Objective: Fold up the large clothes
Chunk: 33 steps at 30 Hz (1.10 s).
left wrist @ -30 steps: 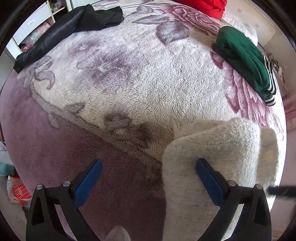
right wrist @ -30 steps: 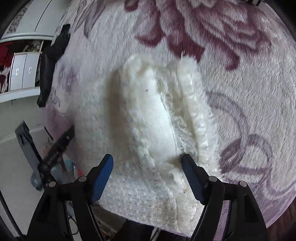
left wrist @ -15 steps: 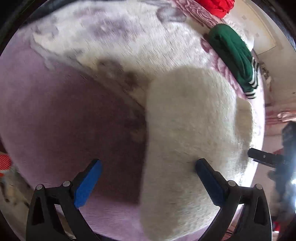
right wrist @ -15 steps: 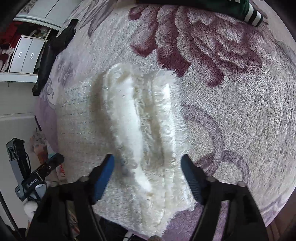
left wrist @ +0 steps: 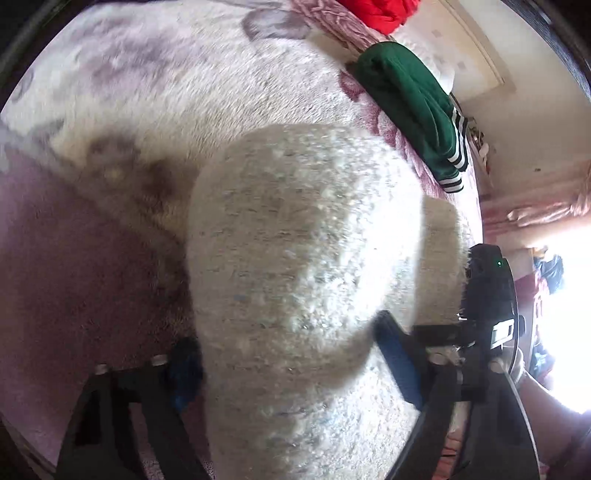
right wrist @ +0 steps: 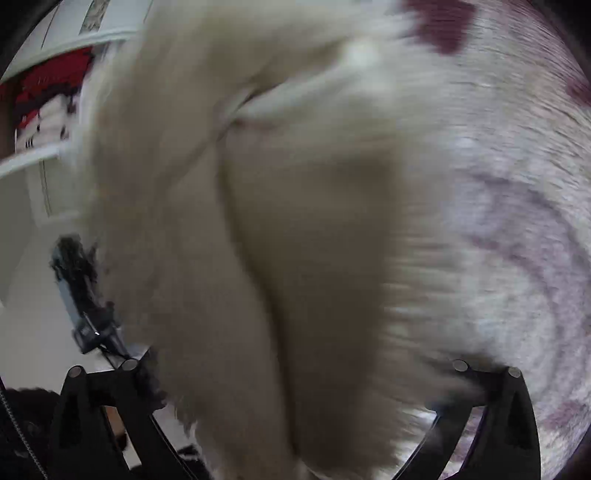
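1. Soft blanket [left wrist: 229, 92] with purple and dark red flowers covers the bed, and a white cupboard [right wrist: 40, 177] stands at the side in the right wrist view.
2. No words or labels can be read anywhere; the right wrist view is very blurry.
3. On the blanket lies a folded green top [left wrist: 410, 107] with black and white stripes at its end, and red cloth [left wrist: 373, 13] sits behind it.
4. The left gripper [left wrist: 291, 360] points down at the bed. Its jaws have just been closing, and the fluffy white sweater [left wrist: 306, 251] bulges up between them. Its blue pads touch the sides of the folded sweater, so it grips the sweater.
5. The right gripper [right wrist: 295, 391] also tilts down, close over the sweater [right wrist: 258, 221]. Its jaws have just been opening and stand wide, with the sweater filling the gap between them. Its pads are hidden by fluff, so I cannot tell if they press on it.
6. A bare forearm [left wrist: 550, 413] shows at the right edge, behind the other gripper's black body.
7. The sweater is cream-white, thick and fuzzy, folded into a fat bundle near the bed's edge.
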Motion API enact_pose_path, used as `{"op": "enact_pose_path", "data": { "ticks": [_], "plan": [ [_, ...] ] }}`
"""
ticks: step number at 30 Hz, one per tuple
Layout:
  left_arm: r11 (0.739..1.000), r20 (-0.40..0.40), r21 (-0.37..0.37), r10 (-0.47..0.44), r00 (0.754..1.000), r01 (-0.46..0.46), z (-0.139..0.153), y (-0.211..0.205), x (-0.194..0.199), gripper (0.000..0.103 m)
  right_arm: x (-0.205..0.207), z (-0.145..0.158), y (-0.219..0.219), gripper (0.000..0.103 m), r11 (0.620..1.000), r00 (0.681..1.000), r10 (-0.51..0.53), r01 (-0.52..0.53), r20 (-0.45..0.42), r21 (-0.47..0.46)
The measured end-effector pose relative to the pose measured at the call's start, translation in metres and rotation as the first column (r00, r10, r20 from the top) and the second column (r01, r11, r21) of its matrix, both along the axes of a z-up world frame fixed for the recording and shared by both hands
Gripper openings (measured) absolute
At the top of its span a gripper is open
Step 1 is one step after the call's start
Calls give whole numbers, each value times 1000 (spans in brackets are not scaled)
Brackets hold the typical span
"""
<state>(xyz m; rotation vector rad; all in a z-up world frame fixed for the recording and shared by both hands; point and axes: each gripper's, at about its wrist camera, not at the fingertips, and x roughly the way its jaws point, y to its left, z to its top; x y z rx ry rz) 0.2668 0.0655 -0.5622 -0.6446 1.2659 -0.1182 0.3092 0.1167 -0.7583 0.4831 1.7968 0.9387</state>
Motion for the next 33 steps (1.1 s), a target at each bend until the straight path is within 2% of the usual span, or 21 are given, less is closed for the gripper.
{"op": "enact_pose_path", "data": {
  "ticks": [1, 2, 4, 5, 11, 17, 22, 26, 30, 33],
  "plan": [
    [1000, -1, 15, 0, 1000, 0, 4, -1, 1, 71, -1, 2, 1, 85, 1000, 1000, -22, 22, -1, -6],
    [1000, -7, 21, 4, 1000, -4, 8, -2, 1, 69, -2, 5, -1, 70, 999, 999, -47, 47, -6, 4],
    [1000, -24, 17, 12, 1000, -11, 17, -2, 3, 68, -3, 19, -11, 56, 993, 994, -112, 112, -17, 37],
    [1000, -25, 18, 8, 1000, -7, 22, -3, 5, 68, -3, 27, -15, 53, 990, 991, -135, 136, -20, 42],
    [994, 14, 47, -95, 995, 94, 76, -13, 42, 68, 0, 85, -48, 51, 956, 959, -283, 284, -20, 70],
    [972, 78, 42, -235, 969, 232, 130, -35, 139, 68, 53, 149, -97, 51, 903, 906, -423, 419, 25, 100],
    [946, 131, 59, -325, 937, 320, 169, -67, 254, 68, 137, 189, -141, 51, 837, 837, -544, 536, 56, 113],
    [932, 161, 56, -363, 918, 359, 179, -80, 348, 68, 221, 202, -173, 51, 794, 792, -605, 593, 85, 129],
    [926, 168, 72, -376, 911, 369, 163, -88, 441, 68, 319, 190, -195, 51, 777, 771, -628, 615, 106, 133],
    [930, 137, 63, -367, 920, 362, 125, -90, 500, 68, 389, 159, -206, 51, 781, 776, -624, 615, 91, 110]
  ]
}}
